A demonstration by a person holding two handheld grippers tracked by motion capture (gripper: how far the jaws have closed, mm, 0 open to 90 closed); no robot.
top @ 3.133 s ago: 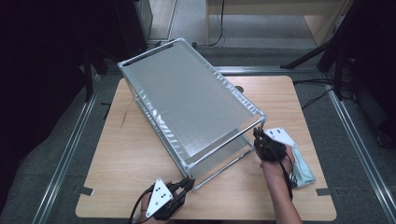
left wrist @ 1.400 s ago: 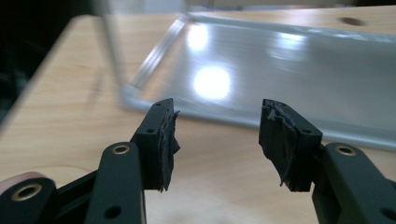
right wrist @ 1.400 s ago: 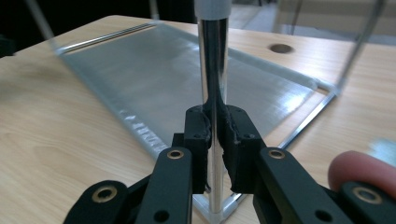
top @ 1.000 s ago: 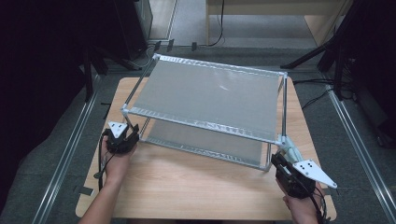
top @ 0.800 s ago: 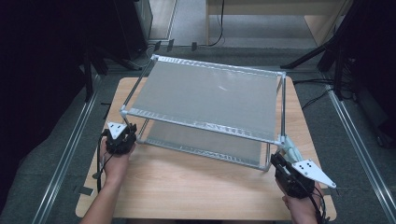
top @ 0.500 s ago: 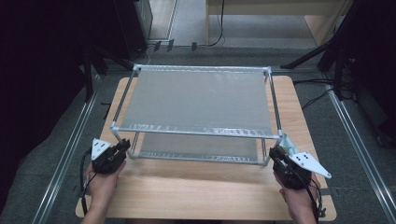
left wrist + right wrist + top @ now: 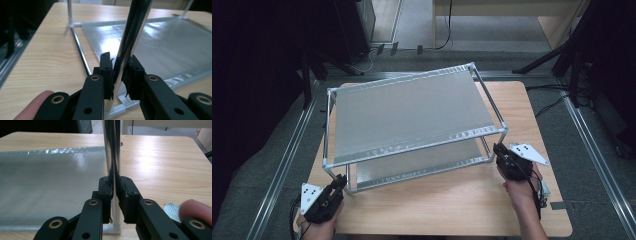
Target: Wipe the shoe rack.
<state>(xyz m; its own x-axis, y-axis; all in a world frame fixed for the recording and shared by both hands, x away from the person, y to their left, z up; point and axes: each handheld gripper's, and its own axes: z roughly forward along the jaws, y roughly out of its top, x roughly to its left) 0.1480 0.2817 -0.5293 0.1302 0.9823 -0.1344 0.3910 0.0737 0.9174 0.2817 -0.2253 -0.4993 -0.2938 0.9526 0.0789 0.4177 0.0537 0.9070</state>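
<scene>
A light wooden table (image 7: pixel 452 200) with rounded corners stands on grey floor in a dark room. On it sits a two-level rack of shiny metal tubes and dull silver sheets (image 7: pixel 412 112), turned a little askew. The left gripper (image 7: pixel 337 184) pinches its near-left upright post, the right gripper (image 7: pixel 498 150) its near-right post; both jaws press on smooth chrome tube.

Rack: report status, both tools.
Left tool shut on rack near-left post. Right tool shut on near-right post. Rack on table, nothing in the way.
</scene>
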